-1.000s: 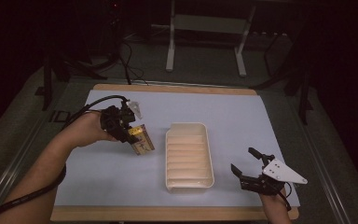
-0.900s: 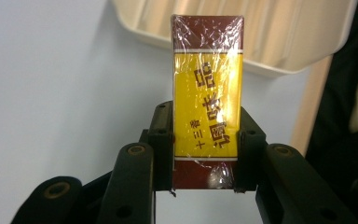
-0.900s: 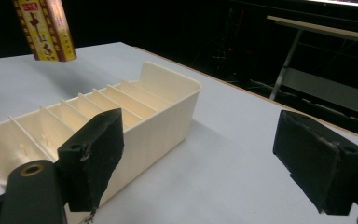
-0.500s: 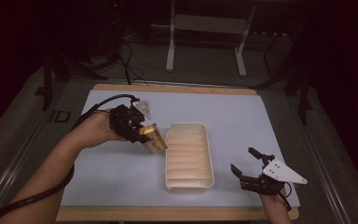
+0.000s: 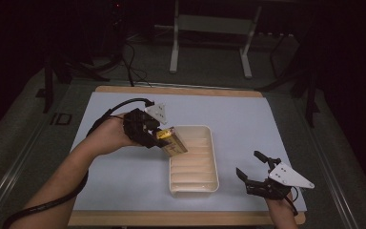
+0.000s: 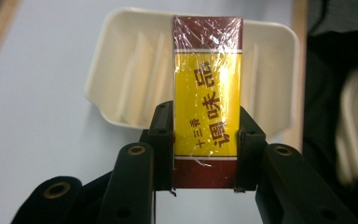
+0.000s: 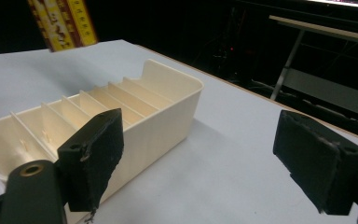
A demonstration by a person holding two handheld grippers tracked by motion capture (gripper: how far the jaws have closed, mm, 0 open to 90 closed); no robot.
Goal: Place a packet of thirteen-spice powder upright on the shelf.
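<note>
Dark surroundings ring a wooden-edged table covered by a pale blue mat point(image 5: 248, 119); beyond it stand the legs of a metal frame, dim and hard to read.

Over the near-left part of a cream plastic tray with ribbed dividers point(image 5: 194, 161), the left gripper point(image 5: 164, 139) is clamped on a flat rectangular packet wrapped in shiny clear film point(image 6: 208, 98). In the left gripper view its face is bright yellow with dark red bands at both ends, thin white lines where the colours meet, and dark red printed characters running along its length. The black jaws press its two long edges near the lower end, so the lower red band is partly hidden between them. Glare on the film washes out part of the print. In the high view the packet point(image 5: 173, 144) hangs tilted over the tray's left rim, small and blurred. The right gripper view catches only its lower corner at the top edge point(image 7: 63, 23), the rest cut off.

Well apart, near the table's front right corner, the right gripper point(image 5: 255, 168) rests with its jaws spread wide and nothing between them; its own view looks across the mat at the tray point(image 7: 158, 112). That hand is cut off at the bottom of the high view.
</note>
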